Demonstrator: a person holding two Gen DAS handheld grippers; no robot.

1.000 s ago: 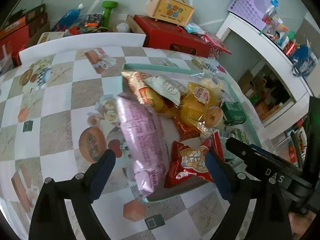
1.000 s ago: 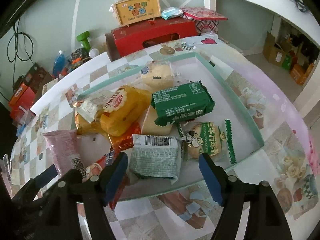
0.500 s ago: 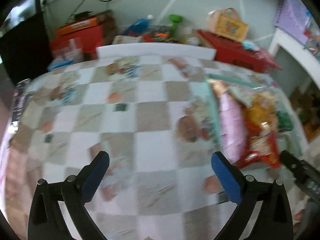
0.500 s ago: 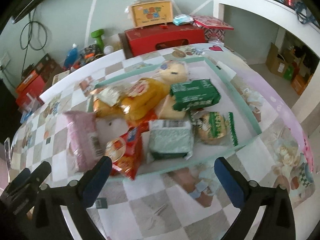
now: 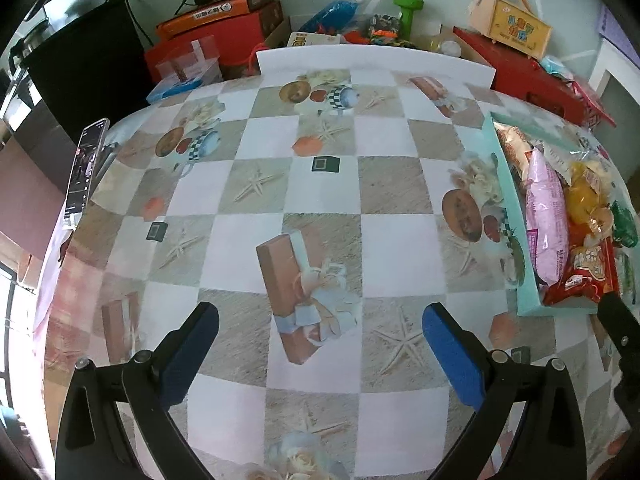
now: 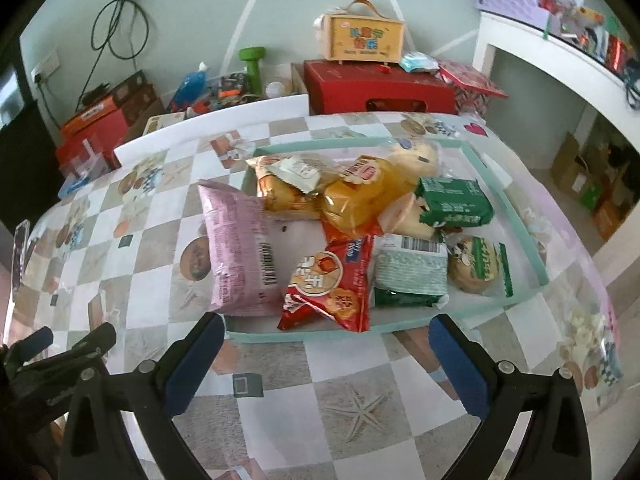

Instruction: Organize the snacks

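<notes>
Pale green wall [image 6: 168, 8], white shelving unit [image 6: 520, 36], checkered tablecloth [image 5: 320, 184], red boxes [image 6: 376, 88] on floor

**Shiny wrappers everywhere, matt tools**

The tablecloth [image 5: 320, 184] looks like smooth printed vinyl with a soft sheen. The tray [image 6: 516, 216] has a matt, pale green rim, card or plastic, hard to say. The pink bag [image 6: 236, 248] and red pack [image 6: 328, 284] are glossy crinkly plastic film; the yellow pack [image 6: 360, 196] is clear, shiny film. The left gripper [image 5: 320, 344] is matt black plastic with blue, rubbery-looking pads [image 5: 452, 356] and small metal screws.
</notes>
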